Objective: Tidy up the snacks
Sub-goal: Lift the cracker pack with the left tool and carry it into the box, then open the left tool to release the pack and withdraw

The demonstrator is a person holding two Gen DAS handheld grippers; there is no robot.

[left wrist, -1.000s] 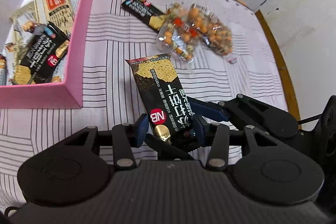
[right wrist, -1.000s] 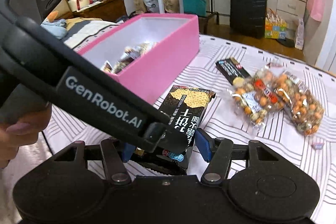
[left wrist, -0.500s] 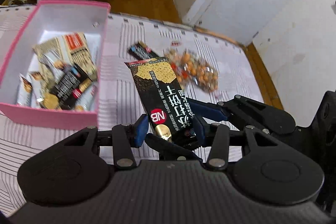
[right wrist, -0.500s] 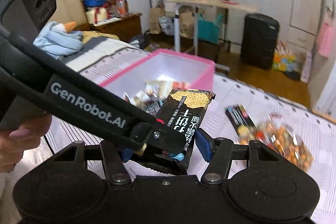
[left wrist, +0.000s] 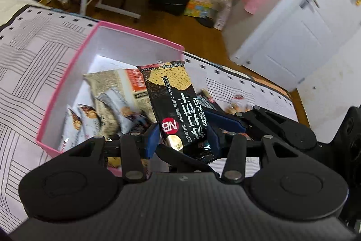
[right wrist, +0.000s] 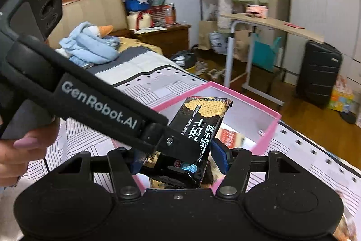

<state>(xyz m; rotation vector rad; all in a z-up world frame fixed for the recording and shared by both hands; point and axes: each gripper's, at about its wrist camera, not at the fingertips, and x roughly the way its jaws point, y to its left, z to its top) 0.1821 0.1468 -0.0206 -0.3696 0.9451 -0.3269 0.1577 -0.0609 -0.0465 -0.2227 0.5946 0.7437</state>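
A black cracker packet (left wrist: 173, 96) with a gold cracker picture hangs in the air over the open pink box (left wrist: 67, 85). My left gripper (left wrist: 183, 139) is shut on its lower end, a blue pad against each long edge. The right gripper's fingers (left wrist: 227, 121) reach in from the right around the same end. In the right wrist view the packet (right wrist: 203, 119) sits between the blue pads of my right gripper (right wrist: 178, 157), which is shut on it. The left gripper's finger (right wrist: 101, 105) crosses in front and hides the left pad's contact. The box (right wrist: 268, 134) lies just beyond.
Several snack packets (left wrist: 112, 94) lie in the box, which stands on a striped cloth (left wrist: 27, 55). More snacks (left wrist: 234, 107) lie blurred on the cloth to the right. A hand (right wrist: 22, 150) grips the left tool. Beyond are a suitcase (right wrist: 318, 73), a side table (right wrist: 270, 24) and a bed (right wrist: 135, 55).
Both grippers have risen off the cloth together with the packet and moved left, from beside the pink box to over it. The grips look unchanged.
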